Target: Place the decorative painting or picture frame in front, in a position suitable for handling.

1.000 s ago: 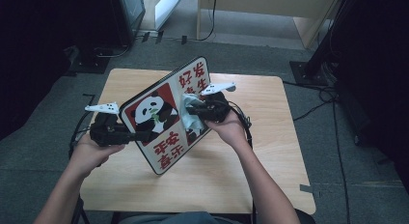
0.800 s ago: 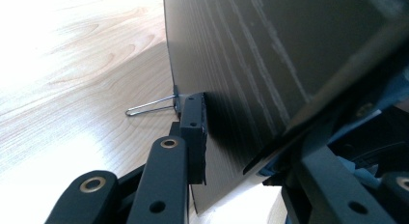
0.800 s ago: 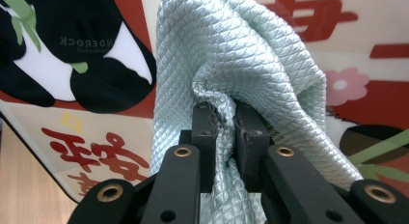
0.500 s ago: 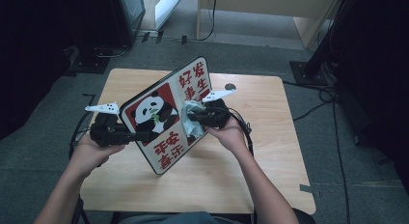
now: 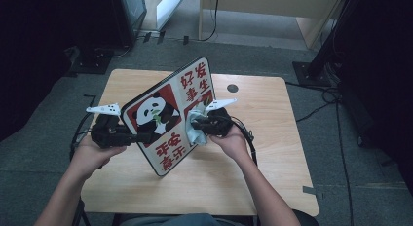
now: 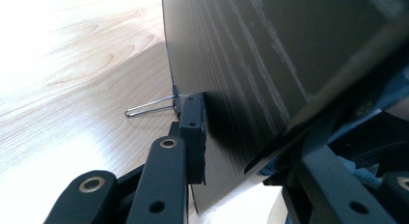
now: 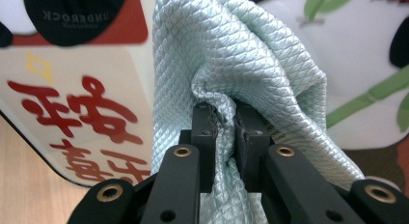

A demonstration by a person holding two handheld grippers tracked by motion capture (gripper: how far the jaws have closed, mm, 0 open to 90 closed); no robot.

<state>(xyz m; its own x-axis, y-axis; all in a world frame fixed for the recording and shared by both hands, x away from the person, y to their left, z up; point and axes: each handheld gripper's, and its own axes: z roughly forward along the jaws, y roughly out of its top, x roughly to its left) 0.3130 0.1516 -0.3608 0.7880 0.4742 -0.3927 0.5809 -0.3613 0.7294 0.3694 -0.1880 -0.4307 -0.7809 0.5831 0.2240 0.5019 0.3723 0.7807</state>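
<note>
Pale green cloth (image 7: 251, 64), pinched tight in the right gripper (image 7: 230, 137), is rubbing the middle of the panda board (image 5: 168, 114), which the left gripper (image 6: 241, 137) is clamping tilted above the tabletop (image 5: 272, 153); wiping is looking partly done.

In the left gripper view we see the panda board (image 6: 270, 64) from its dark back alone, its top and right running off the frame, and a blurred dark bar crosses our sight of the far jaw. In the right gripper view the pale green cloth (image 7: 231, 64) covers much of the board's print (the red characters are cut off and out of focus).
</note>
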